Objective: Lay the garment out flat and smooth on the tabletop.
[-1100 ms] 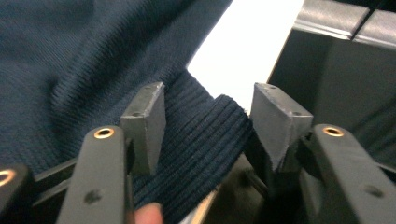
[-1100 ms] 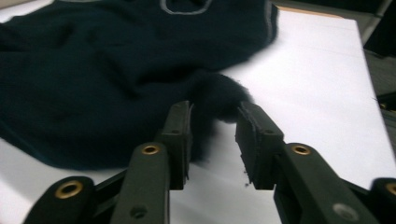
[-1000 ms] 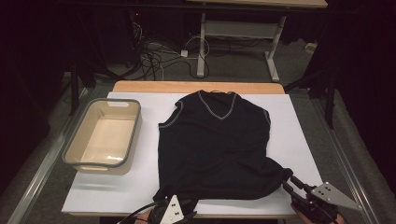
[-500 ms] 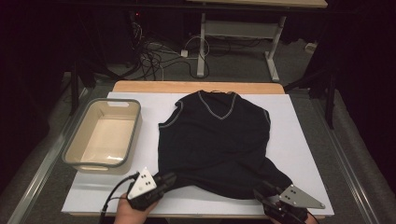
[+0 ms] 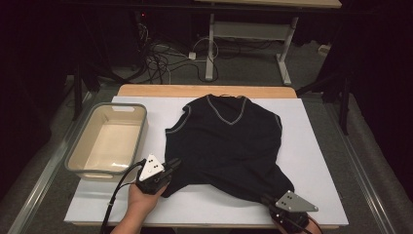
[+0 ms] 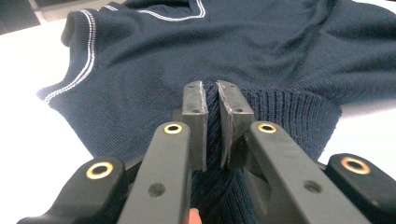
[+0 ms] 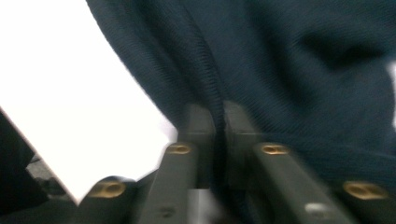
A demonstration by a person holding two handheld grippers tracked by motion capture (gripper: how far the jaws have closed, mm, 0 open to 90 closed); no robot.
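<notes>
We take the dark sleeveless sweater [image 5: 226, 141] as our landmark: it lies flat on the white table [image 5: 316, 161], V-neck pointing to the far edge, its ribbed hem toward us. At the hem's near-left corner we see the left gripper [image 5: 170, 168], held in a hand [image 5: 141, 197]; in the left gripper view its pads [image 6: 196, 105] are pinched together on a fold of the ribbed hem [image 6: 280, 112], so it is clamped on the sweater. At the hem's near-right corner, where the cloth is drawn out into a point, sits the right gripper [image 5: 267, 200]; its jaws have just been closing, and in the blurred right gripper view [image 7: 215, 126] we see them pressed on a ridge of the knit. Left of the sweater, just apart from it, stands a grey-rimmed tub [image 5: 78, 155], just beyond the left gripper.
</notes>
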